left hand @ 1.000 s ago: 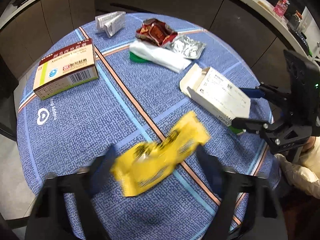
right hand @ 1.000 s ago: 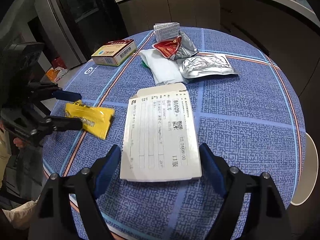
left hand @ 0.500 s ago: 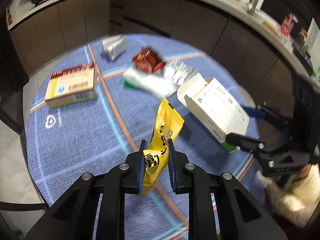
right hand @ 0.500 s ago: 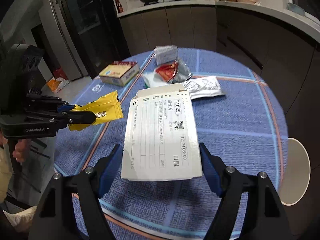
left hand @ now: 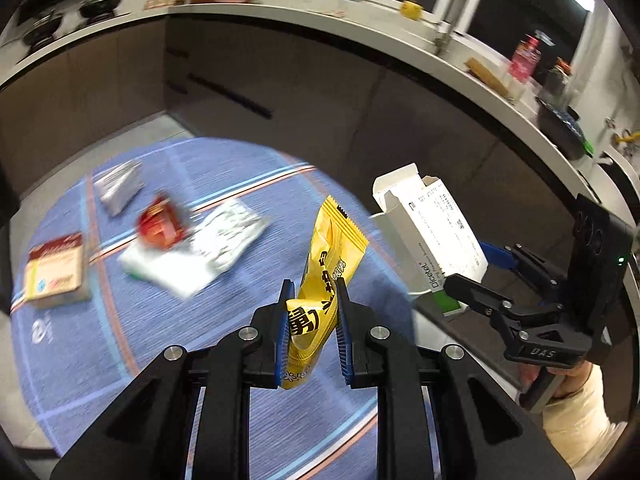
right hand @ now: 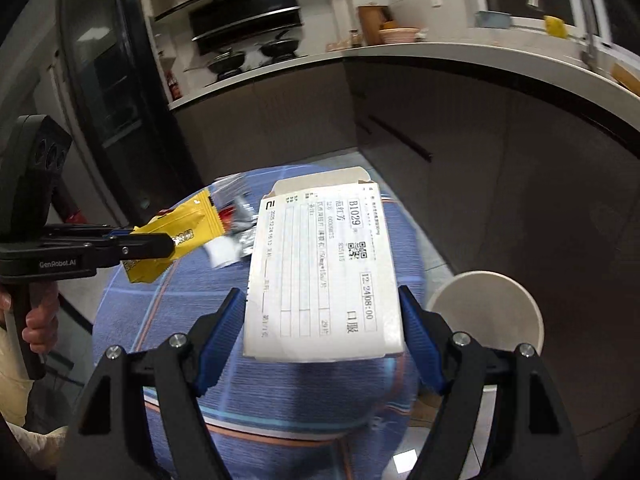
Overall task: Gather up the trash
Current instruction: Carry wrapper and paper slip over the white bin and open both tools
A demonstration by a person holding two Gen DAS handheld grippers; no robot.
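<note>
1. The yellow snack wrapper (left hand: 328, 276) is up in the air above the blue round table (left hand: 72, 360), pinched low on its body by the left gripper (left hand: 312, 312), whose 2 blue pads press in on it from both sides. Its crimped top end stands upward.
2. The white medicine box (right hand: 324, 276) is also lifted clear of the table, clamped across its width by the right gripper (right hand: 322, 332); its top flap is open and the printed label faces up.
3. Seen from the left wrist, the box sits right of the wrapper, apart from it.
4. On the table lie, blurred, a red packet (left hand: 160, 228), a silver foil pouch (left hand: 228, 236), a white bag (left hand: 168, 276), a folded silver wrapper (left hand: 120, 188) and a red-and-tan carton (left hand: 56, 276).
5. A round white stool (right hand: 488, 312) stands just beside the table, with a kitchen counter (right hand: 400, 60) behind.
</note>
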